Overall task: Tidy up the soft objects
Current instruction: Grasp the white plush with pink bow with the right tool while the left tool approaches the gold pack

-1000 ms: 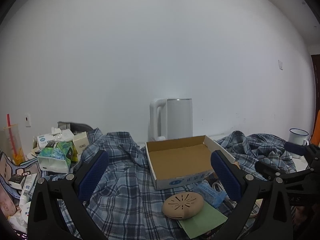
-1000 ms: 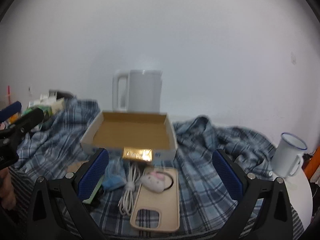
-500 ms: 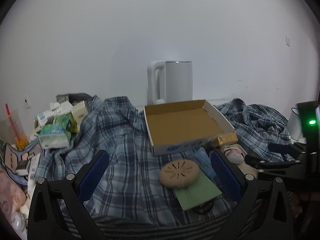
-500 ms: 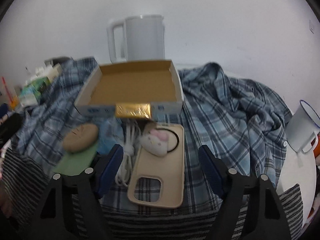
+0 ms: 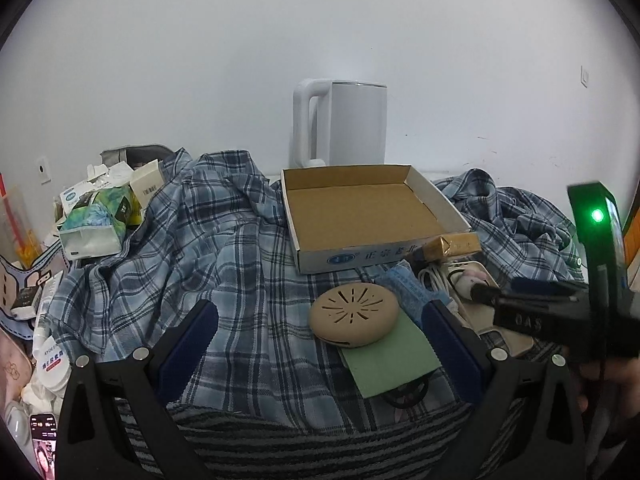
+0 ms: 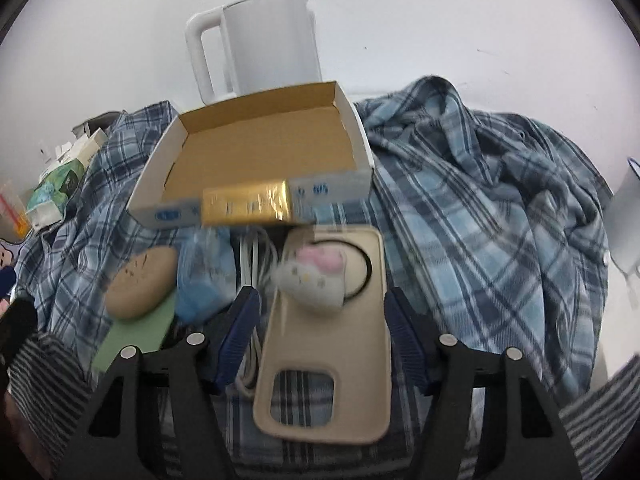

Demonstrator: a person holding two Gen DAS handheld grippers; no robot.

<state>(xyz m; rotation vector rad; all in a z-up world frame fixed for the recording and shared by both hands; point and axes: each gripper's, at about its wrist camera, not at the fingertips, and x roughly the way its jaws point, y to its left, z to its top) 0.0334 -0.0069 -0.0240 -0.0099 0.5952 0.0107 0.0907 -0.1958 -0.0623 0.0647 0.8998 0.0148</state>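
Observation:
An open empty cardboard box (image 5: 362,216) (image 6: 260,152) sits on a blue plaid shirt (image 5: 180,248) (image 6: 480,184). In front of it lie a tan round pad (image 5: 354,314) (image 6: 140,282) on a green sheet (image 5: 390,354), a blue pouch (image 6: 204,276), a white cable (image 6: 252,256), a gold packet (image 6: 246,202) (image 5: 454,245) and a plush cat toy (image 6: 312,276) on a beige phone case (image 6: 332,360). My left gripper (image 5: 320,344) is open, just short of the pad. My right gripper (image 6: 324,332) is open, its pads either side of the phone case, just below the toy.
A white kettle (image 5: 340,124) (image 6: 256,44) stands behind the box against the wall. Tissue packs and small cartons (image 5: 96,220) pile up at the left. A white mug (image 6: 628,220) stands at the far right. A striped cloth (image 5: 320,440) covers the near edge.
Both grippers have moved down and forward towards the objects. The right gripper's jaws have narrowed and now straddle the phone case close below the plush toy.

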